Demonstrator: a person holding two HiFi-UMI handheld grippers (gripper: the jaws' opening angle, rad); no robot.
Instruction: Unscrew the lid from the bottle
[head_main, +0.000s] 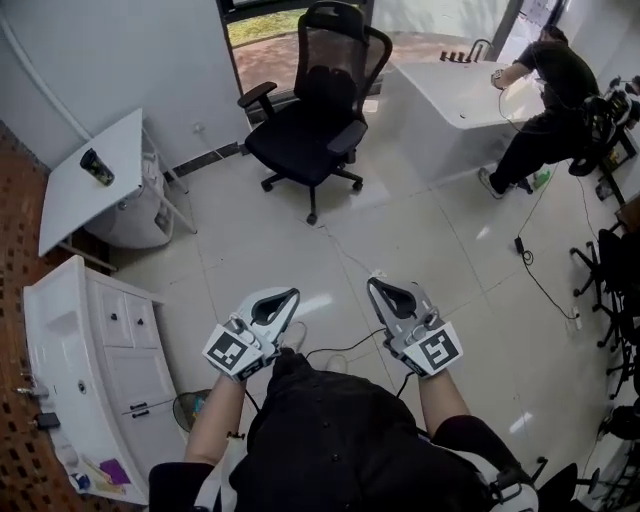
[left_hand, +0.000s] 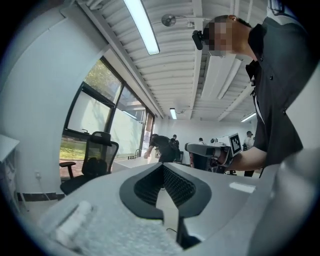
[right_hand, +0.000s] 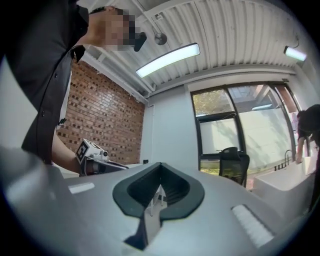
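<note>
A pale tiled floor (head_main: 300, 250) fills the room, with a brick wall (right_hand: 105, 130) on one side and windows on another. Held level over the floor, the left gripper (head_main: 290, 295) has its jaws pressed together with nothing between them. The right gripper (head_main: 374, 285) is just the same, jaws together and empty. The two sit side by side in front of the person's dark shirt, tips pointing out into the room.

The bottle (head_main: 97, 166), small and dark, is well off to the left on a white worktop (head_main: 75, 200), far from both pairs of jaws. In the head view its long axis runs from upper left to lower right. Whether it stands or lies there is unclear, and its lid is too small to pick out.

A black office chair (head_main: 315, 110) stands ahead of the grippers. Beyond it a person (head_main: 550, 90) leans over another white table.
</note>
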